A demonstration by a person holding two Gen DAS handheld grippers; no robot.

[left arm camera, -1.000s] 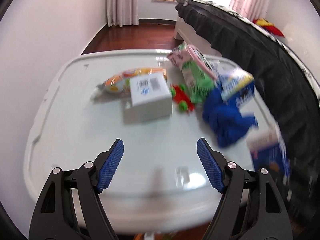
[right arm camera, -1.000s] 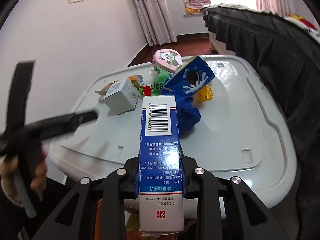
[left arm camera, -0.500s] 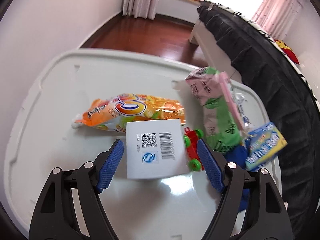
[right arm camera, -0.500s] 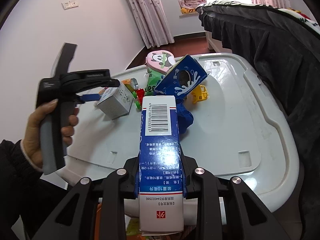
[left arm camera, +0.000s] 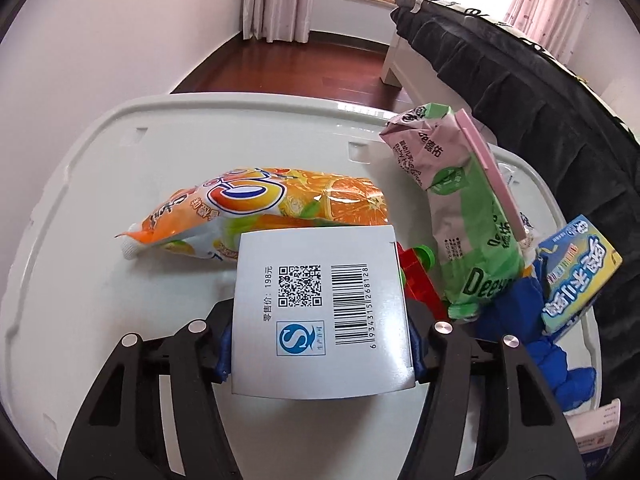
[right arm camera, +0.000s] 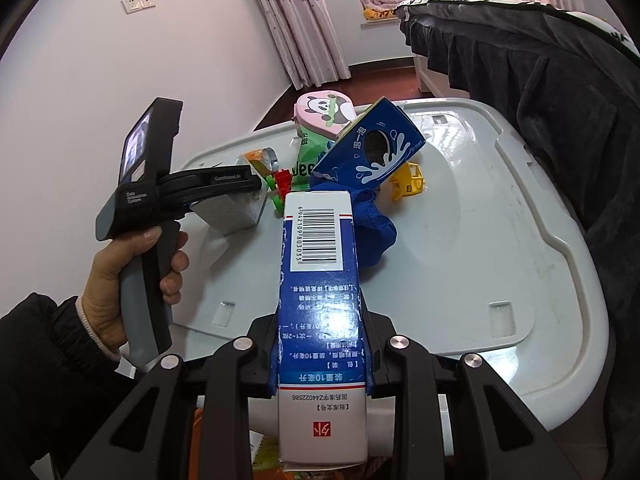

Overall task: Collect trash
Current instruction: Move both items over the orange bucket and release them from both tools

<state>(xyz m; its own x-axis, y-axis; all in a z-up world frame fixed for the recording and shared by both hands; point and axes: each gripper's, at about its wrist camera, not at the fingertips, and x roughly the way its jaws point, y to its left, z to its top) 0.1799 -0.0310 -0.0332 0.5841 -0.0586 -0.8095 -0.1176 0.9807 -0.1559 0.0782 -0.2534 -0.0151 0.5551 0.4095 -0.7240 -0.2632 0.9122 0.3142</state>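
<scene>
A pale grey plastic table (left arm camera: 100,288) with a raised rim holds a heap of packaging beside a dark-covered bed (right arm camera: 560,92). Largest in the heap is a green and pink wipes pack (left arm camera: 468,216), lying with its pink panda lid (right arm camera: 325,109) toward the far edge. Just left of it lies an orange snack bag (left arm camera: 264,204), printed with orange slices, crumpled at its tip. A blue biscuit box (right arm camera: 370,148) with a white splash leans on a bunched blue cloth (right arm camera: 374,228), near a small yellow toy (right arm camera: 408,182).

The white box (left arm camera: 320,312), printed with a QR code, a barcode and a blue square logo, sits in front of the snack bag, touching a red and green toy (left arm camera: 418,276). The left gripper (left arm camera: 320,344) has just been closing its jaws around this box, and the blue pads now press both its sides. A hand (right arm camera: 120,276) in a dark sleeve grips the handle.

The right gripper (right arm camera: 322,356) is clamped on a tall blue and white carton (right arm camera: 320,280) with a barcode at its far end, held above the table's near edge.
</scene>
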